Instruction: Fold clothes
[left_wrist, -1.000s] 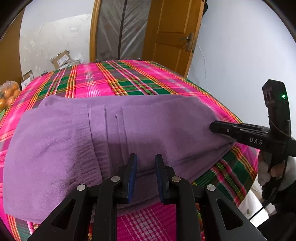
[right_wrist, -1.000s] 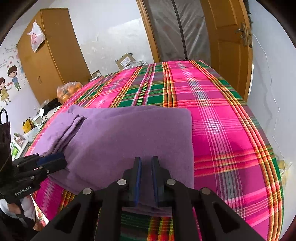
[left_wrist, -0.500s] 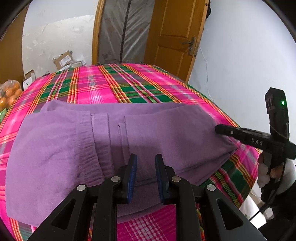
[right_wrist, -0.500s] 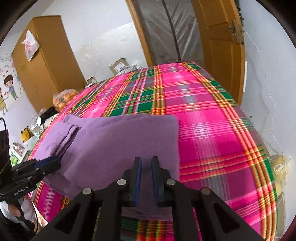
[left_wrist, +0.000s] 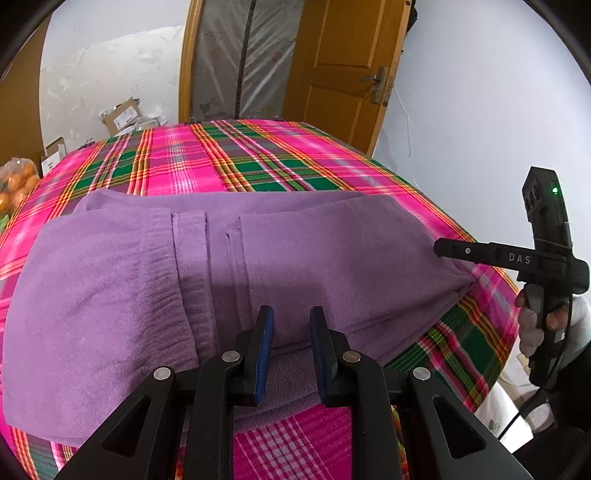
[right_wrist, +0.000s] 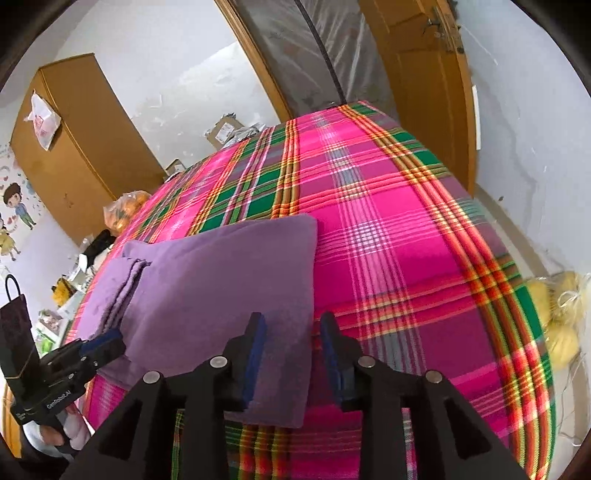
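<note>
A folded purple fleece garment (left_wrist: 147, 277) lies across the near part of a bed under a pink and green plaid cover (left_wrist: 221, 158). My left gripper (left_wrist: 291, 332) sits at the garment's near edge. Its blue pads are closed on a thick fold of the cloth. My right gripper (right_wrist: 291, 328) is at the garment's (right_wrist: 221, 280) right corner. Its jaws are opening, and the cloth's edge lies between them without being pressed. In the left wrist view one of the right gripper's fingers (left_wrist: 454, 251) rests over that pointed corner. In the right wrist view the left gripper (right_wrist: 103, 347) shows at the cloth's far end.
A wooden wardrobe (right_wrist: 74, 147) stands to the left and a wooden door (left_wrist: 343, 74) beyond the bed. Cardboard boxes (left_wrist: 122, 118) and a bag of oranges (left_wrist: 18, 184) sit on the floor behind. A yellow bag (right_wrist: 561, 314) hangs by the bed's right edge. The plaid cover (right_wrist: 388, 240) is bare right of the garment.
The right gripper's jaws, shut on the garment's corner before, have spread apart. That hand has rolled and shifted sideways. The left gripper has kept still.
</note>
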